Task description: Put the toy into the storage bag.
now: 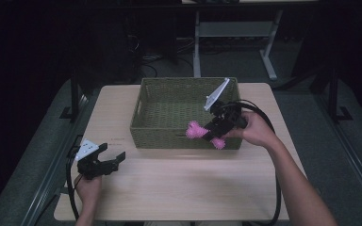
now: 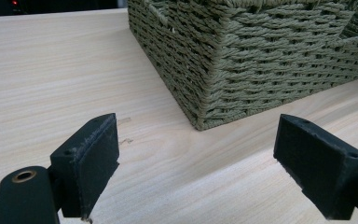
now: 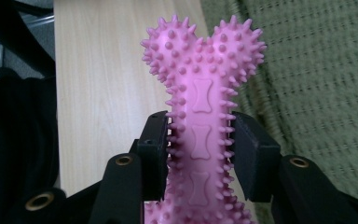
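A person sits at a pale wooden table (image 1: 184,183) with 1 gripper in each hand. A green woven basket (image 1: 169,101) stands on the far half of the table, near its middle.

The right gripper (image 1: 206,133) is held over the basket's near right corner, gripped by the right hand (image 1: 257,129). Its 2 jaws are clamped on the middle of a pink spiky toy bone (image 1: 199,132). In the high view, 1 knobbed end of the bone lies over the inside of the basket, just past the near wall, and the other end hangs outside in front of that wall. In the right gripper view the bone (image 3: 204,116) rises between the black jaws, its forked end pointing away from the camera, with the basket's woven weave (image 3: 317,84) on 1 side and bare table (image 3: 102,84) on the other.

The left gripper (image 1: 115,160) rests low at the near left part of the table, well apart from the basket, held by the left hand (image 1: 89,186). Its jaws stand wide apart with nothing between them. The left gripper view looks past them at the basket's corner (image 2: 205,93) on the tabletop (image 2: 51,70).
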### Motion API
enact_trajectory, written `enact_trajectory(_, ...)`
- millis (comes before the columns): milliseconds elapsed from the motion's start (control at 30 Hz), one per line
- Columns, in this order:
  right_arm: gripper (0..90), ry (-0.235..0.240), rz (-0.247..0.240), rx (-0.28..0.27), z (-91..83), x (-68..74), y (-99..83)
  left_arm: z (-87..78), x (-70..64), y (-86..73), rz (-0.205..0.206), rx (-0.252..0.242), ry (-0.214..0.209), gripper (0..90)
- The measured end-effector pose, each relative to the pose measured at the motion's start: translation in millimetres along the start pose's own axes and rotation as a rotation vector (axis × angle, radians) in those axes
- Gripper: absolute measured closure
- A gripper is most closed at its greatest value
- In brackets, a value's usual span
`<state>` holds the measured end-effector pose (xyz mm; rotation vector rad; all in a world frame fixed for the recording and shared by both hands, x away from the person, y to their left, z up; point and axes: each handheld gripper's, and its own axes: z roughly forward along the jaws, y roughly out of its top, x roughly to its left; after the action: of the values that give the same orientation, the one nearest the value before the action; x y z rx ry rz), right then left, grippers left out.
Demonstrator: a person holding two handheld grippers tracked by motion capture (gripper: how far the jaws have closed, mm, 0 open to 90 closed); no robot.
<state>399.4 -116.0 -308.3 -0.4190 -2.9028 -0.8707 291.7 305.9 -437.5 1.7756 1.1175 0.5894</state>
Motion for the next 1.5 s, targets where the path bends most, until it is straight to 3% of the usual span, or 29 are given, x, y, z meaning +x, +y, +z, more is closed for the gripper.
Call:
enact_trajectory(433,58.4,-0.03,0.012,0.002,-14.4,-22.6,11.8,0.6,0.7,-0.1,-0.007,-0.001,0.0,13.6)
enact_trajectory(767,58.4,-0.027,0.041,0.016,-14.7,-51.5,18.9,1.0,0.8,-0.1,-0.007,-0.003,0.001,13.6)
enact_trajectory(1100,58.3,-0.023,0.061,0.03,-4.2,-71.9,24.5,0.0,1.4,0.1,-0.002,-0.007,0.002,13.6)
enact_trajectory(1500,58.2,-0.022,0.109,0.059,13.4,-93.8,18.2,0.4,0.8,0.2,-0.004,-0.007,-0.001,13.6)
